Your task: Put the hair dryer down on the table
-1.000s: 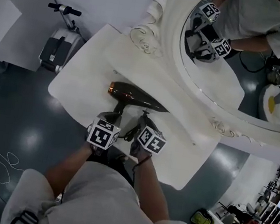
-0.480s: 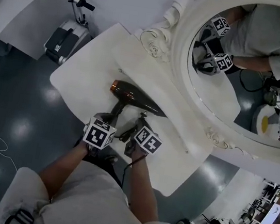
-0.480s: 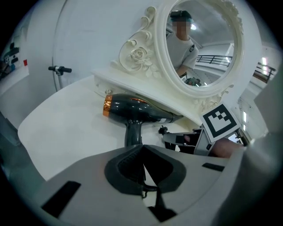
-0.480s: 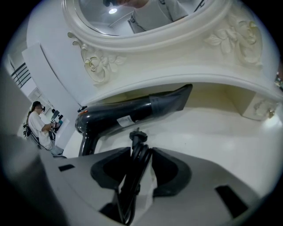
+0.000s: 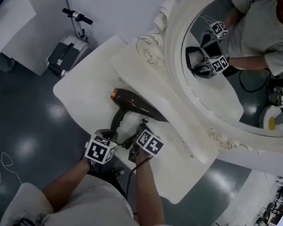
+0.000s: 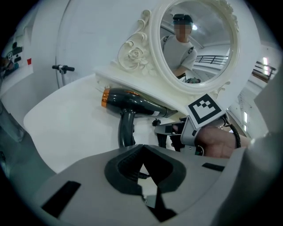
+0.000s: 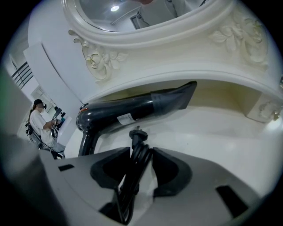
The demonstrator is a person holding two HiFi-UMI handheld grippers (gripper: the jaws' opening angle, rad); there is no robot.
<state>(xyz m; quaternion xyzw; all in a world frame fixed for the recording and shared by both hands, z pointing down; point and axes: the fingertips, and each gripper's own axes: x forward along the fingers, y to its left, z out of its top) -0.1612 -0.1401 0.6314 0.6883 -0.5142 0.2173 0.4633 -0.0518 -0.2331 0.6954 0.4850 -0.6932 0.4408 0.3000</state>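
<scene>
A dark hair dryer point(image 5: 135, 103) with a copper rear end lies on its side on the white vanity table point(image 5: 81, 90), its nozzle under the mirror's shelf. Its handle point(image 6: 127, 130) points toward me. My left gripper point(image 5: 109, 133) is shut just short of the handle's end, apart from it; the left gripper view shows its tips point(image 6: 142, 150) together. My right gripper point(image 5: 142, 126) is beside it on the right, its pads pressing on the folded power cord point(image 7: 130, 181). The plug point(image 7: 136, 133) sticks up past its jaws point(image 7: 140, 154), which are opening.
A large oval mirror point(image 5: 244, 62) in an ornate white frame point(image 5: 223, 132) stands at the table's back, with a low shelf point(image 7: 230, 84) over the dryer's nozzle. A scooter-like device point(image 5: 63, 53) stands on the dark floor to the left. A person point(image 7: 42, 123) stands far off.
The hair dryer has stayed where it lies. My left gripper has drawn back a little from the handle toward me. The right gripper has hardly moved.
</scene>
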